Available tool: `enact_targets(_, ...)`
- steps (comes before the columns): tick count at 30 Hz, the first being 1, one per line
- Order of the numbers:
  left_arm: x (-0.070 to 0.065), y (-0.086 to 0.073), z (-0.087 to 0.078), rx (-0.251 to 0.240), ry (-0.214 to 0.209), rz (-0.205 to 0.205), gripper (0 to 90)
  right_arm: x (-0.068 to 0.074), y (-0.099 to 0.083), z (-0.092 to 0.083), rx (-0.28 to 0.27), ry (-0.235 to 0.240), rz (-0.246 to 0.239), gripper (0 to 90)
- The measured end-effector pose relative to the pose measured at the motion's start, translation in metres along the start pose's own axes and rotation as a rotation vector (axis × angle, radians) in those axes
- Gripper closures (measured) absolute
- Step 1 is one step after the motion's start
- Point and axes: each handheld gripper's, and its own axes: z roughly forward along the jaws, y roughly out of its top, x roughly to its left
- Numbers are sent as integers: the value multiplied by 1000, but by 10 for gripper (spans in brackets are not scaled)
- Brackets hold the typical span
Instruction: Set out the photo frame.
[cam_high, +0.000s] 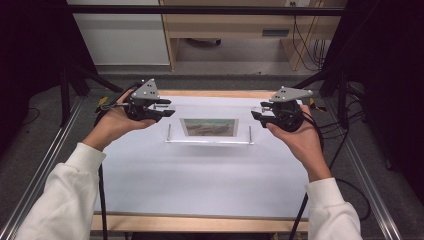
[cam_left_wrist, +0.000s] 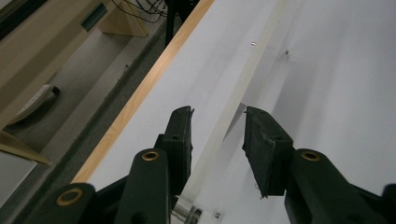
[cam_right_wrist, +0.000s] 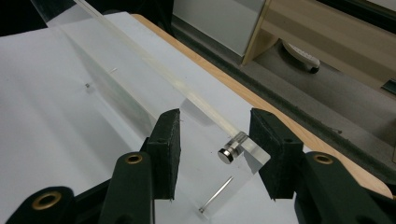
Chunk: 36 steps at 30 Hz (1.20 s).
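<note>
While set astride the acrylic frame's (cam_high: 209, 131) ends, found left gripper (cam_high: 166, 111) and right gripper (cam_high: 257, 114) released; judged frame liable to topple if snagged on withdrawal.

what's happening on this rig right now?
A person has a gripper in each hand at the two ends of a clear acrylic photo frame standing upright on the white table. The left gripper straddles the frame's top edge with open jaws, pads not pressing it. The right gripper also stands open around its end, near a metal standoff. Neither grips the frame at this moment.
</note>
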Motion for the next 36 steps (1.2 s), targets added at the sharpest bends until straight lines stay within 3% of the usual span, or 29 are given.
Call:
enact_targets(15,25,4,11,-16,-3,-35,583,-19,9,17,-16,5,41,528)
enact_targets(21,28,6,6,-108,53,-85,403,-24,11,22,-25,14,50,522)
enact_targets(24,26,5,-3,-152,94,-137,352,-27,12,25,-28,14,57,517)
enact_targets(29,16,-10,-18,-162,161,-182,295,-31,13,31,-35,11,70,507)
enact_targets(32,7,-21,-25,-183,206,-211,206,-34,14,34,-39,11,78,504)
enact_targets(36,-4,-40,-32,-165,228,-240,163,-37,15,37,-44,11,86,501)
